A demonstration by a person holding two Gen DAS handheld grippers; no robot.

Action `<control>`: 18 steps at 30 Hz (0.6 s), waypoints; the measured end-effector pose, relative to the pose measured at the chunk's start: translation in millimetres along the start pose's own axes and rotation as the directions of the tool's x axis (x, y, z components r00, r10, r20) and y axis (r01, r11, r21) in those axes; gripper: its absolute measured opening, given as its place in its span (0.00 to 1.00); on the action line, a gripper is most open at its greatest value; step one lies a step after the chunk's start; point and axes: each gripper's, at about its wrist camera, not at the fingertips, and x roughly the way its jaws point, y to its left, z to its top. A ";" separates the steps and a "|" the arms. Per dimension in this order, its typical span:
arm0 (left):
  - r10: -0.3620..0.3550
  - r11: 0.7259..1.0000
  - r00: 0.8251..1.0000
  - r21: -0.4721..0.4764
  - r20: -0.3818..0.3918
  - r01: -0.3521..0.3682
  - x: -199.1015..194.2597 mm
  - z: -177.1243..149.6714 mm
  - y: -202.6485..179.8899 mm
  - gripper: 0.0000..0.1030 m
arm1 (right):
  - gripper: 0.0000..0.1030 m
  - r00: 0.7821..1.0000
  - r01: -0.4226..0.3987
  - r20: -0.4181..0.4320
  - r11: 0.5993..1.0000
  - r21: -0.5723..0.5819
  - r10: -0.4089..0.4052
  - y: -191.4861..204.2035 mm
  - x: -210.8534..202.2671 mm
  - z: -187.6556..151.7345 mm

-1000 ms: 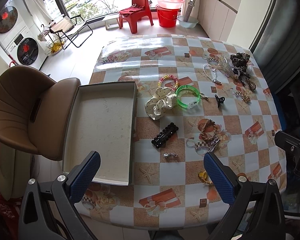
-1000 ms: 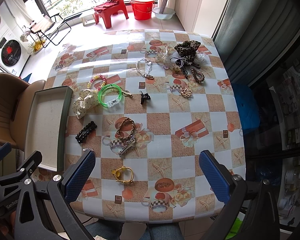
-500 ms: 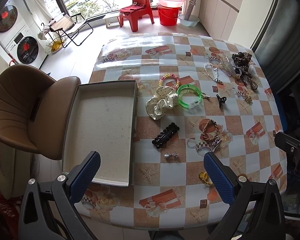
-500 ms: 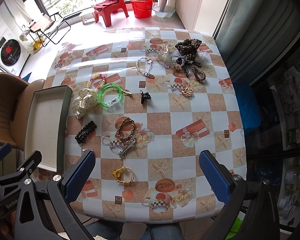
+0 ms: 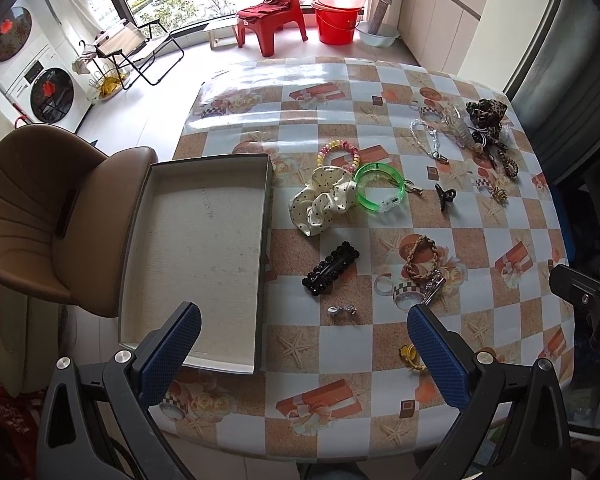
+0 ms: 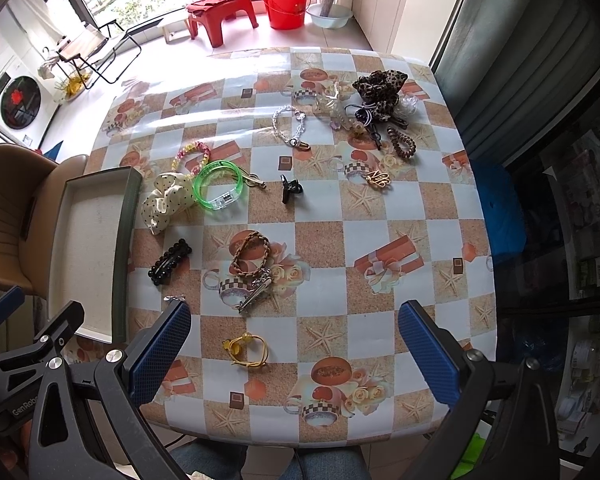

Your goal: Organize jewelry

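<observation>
Blue-padded left claw [image 5: 304, 344] and right claw [image 6: 294, 346] stay spread, empty, barely shifted.

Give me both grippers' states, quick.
Left gripper: open, holding nothing.
Right gripper: open, holding nothing.

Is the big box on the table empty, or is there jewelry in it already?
Empty. The box shows only its bare pale floor in both views; the jewelry, like the green bangle, lies outside on the table.
</observation>
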 end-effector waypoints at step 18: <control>-0.022 0.997 1.000 0.078 -0.003 0.022 108.3 84.7 -20.9 1.00 | 1.00 0.991 -0.052 -0.124 0.997 0.051 0.058 -25.1 99.3 38.7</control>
